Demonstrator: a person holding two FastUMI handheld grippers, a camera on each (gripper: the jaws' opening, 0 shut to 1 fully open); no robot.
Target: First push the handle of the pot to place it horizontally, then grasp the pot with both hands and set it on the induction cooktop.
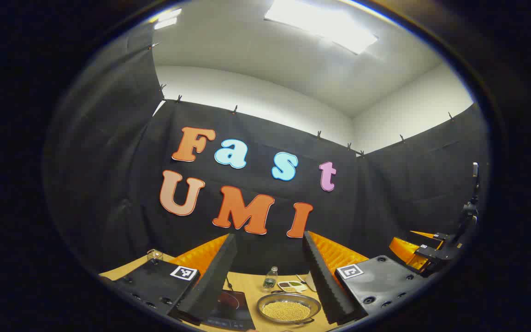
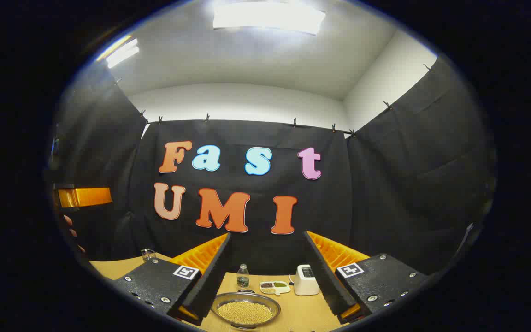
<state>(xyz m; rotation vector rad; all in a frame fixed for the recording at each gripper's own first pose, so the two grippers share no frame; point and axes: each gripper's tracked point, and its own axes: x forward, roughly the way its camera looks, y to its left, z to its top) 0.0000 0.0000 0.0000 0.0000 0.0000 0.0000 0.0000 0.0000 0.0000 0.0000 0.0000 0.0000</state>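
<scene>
My left gripper [image 1: 269,276] hangs with jaws spread wide, gripping nothing. Between and beyond its fingers I see the pot [image 1: 288,307] of yellow grains on the table [image 1: 247,283], the induction cooktop [image 1: 228,310] just left of it. My right gripper [image 2: 268,272] is released too, pot [image 2: 245,310] ahead between the jaws.

1. A recording booth: black cloth wall [image 2: 247,138] clipped up around a wooden surface [image 2: 302,313].
2. Kitchen props on that surface: induction cooktop [image 1: 231,309], water bottle [image 2: 243,275], small white appliance [image 2: 305,279].
</scene>
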